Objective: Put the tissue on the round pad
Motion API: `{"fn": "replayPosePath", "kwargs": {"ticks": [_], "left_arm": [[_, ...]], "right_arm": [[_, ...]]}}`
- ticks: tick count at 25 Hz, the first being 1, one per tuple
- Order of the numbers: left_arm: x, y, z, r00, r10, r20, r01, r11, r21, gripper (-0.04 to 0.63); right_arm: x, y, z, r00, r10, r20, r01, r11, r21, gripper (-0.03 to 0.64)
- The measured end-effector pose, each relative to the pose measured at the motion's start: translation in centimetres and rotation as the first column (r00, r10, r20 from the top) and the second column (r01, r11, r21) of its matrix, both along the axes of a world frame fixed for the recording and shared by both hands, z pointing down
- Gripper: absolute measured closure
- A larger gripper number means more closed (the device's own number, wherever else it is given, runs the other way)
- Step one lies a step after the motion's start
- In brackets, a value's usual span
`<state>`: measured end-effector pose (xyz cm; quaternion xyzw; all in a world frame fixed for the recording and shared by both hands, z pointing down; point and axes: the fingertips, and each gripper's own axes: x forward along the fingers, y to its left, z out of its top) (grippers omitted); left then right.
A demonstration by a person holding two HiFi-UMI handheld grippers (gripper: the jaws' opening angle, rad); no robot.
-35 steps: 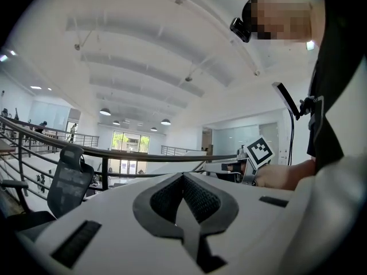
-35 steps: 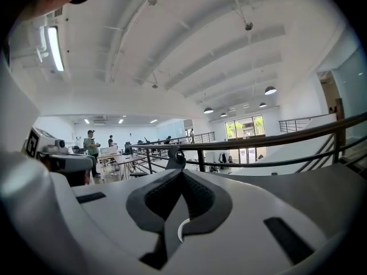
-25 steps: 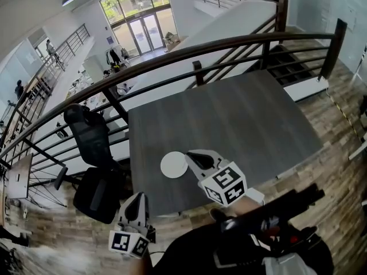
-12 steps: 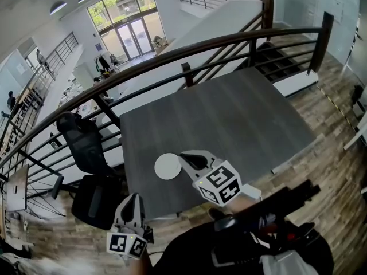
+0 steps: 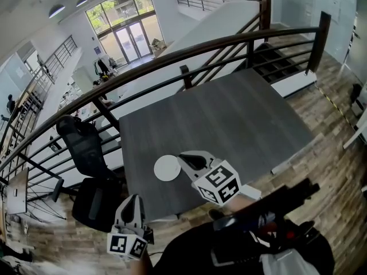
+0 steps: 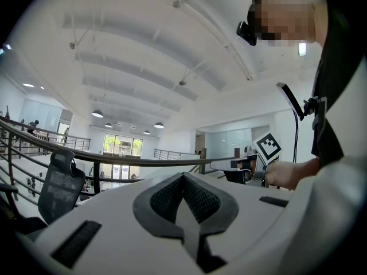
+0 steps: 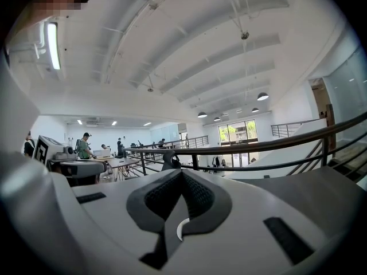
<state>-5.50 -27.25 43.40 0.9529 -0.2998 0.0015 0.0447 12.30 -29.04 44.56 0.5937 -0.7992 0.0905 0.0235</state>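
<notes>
A white round pad [image 5: 167,168] lies at about 7 o'clock on a grey surface [image 5: 229,119], near the front-left corner. The right gripper [image 5: 184,158], jaws closed together, points in from 4 o'clock, with its tip at the pad's 2 o'clock edge; whether it touches the pad cannot be told. A thin white sliver [image 7: 182,229] shows in the gap under those jaws, too small to identify. The left gripper [image 5: 133,201], also closed with nothing between its jaws, hangs off the surface's near edge at the pad's 7 o'clock. A black office chair [image 5: 86,145] stands at 9 o'clock. A dark curved railing [image 5: 218,42] runs past the surface at 12 o'clock.
</notes>
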Motion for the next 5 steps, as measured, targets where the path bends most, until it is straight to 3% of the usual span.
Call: {"fn": "replayPosePath", "kwargs": {"ticks": [5], "left_arm": [[-0.34,-0.18,0.39,1.0,0.0,0.009,-0.001,1.0,0.005,0.591]], "right_arm": [[-0.22,-0.32,0.21,1.0,0.001,0.0,-0.001,1.0,0.004,0.615]]}}
